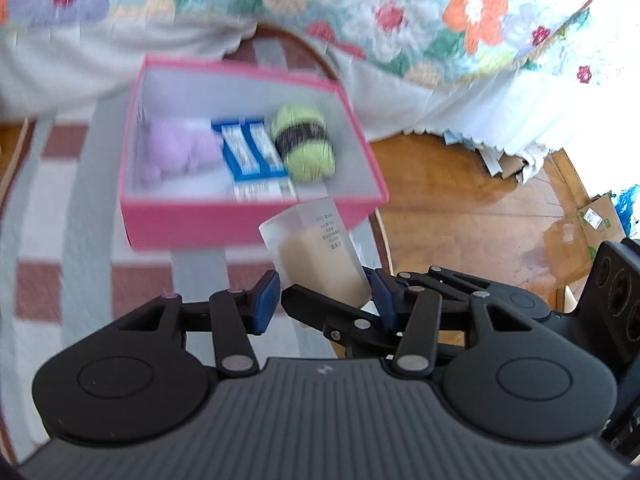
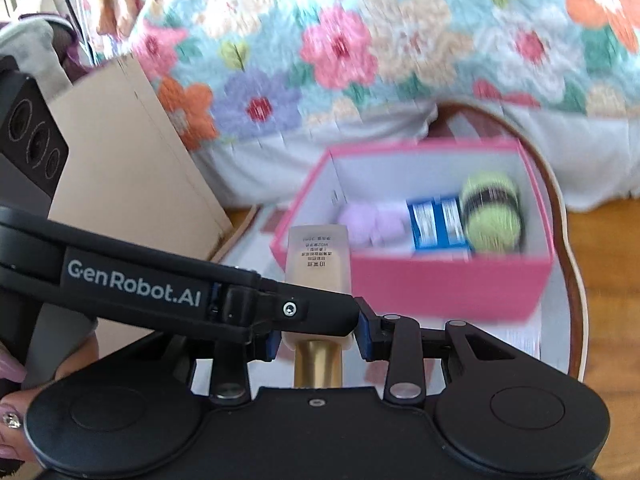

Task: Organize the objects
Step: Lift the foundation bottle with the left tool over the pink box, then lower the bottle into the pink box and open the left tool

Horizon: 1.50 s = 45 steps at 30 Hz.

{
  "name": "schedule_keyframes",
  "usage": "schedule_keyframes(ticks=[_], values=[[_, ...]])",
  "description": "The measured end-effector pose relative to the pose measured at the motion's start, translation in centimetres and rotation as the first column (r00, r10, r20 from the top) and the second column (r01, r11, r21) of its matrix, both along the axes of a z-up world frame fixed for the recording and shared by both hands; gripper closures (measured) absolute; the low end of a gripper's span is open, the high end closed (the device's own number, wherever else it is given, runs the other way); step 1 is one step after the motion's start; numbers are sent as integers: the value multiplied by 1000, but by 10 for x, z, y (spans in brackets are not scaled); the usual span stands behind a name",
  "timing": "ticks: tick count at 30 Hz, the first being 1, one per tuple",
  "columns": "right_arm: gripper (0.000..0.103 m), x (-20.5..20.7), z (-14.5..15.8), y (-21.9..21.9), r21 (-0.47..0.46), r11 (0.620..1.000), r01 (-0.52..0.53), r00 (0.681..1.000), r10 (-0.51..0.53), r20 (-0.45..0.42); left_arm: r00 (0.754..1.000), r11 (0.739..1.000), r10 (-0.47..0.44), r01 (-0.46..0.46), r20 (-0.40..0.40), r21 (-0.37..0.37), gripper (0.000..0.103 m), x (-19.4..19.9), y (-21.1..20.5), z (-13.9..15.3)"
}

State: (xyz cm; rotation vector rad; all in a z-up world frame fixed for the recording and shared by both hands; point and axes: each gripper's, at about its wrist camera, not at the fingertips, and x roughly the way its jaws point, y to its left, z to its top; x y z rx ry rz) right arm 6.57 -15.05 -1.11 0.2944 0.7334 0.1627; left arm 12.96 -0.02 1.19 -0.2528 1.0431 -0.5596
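Holding frosted bottle | beige liquid, gold cap | right tongs

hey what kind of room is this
Probably a bedroom at home: a floral quilt draped over what looks like a bed, a small wooden table, and a wood floor.

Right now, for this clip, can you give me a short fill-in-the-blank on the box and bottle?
1. The box has ____ outer walls.
2. The yarn in the box is black and ____.
3. The bottle has a ____ cap.
4. The right gripper is shut on the ____.

Missing words: pink; green; gold; bottle
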Motion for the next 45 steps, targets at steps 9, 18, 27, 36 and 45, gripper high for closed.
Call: schedule_keyframes(ticks=[9,18,27,36,45], values=[[63,63,49,-17,89,996,14,995,-23,98,991,997,16,-26,133,78,56,58,2,65],[63,148,7,-46,167,982,87,996,-87,-5,999,984,6,-15,51,177,57,143,-16,24],[63,175,-58,-53,200,972,125,988,-104,-112,999,975,-1,13,-51,222,58,168,-23,-45],[63,178,-93,-48,256,958,130,986,-98,-133,997,962,-31,47,-67,267,58,171,-22,-73],[63,184,-110,-49,256,958,132,975,-80,-205,993,958,-39,69,-111,278,59,174,-23,-91]])
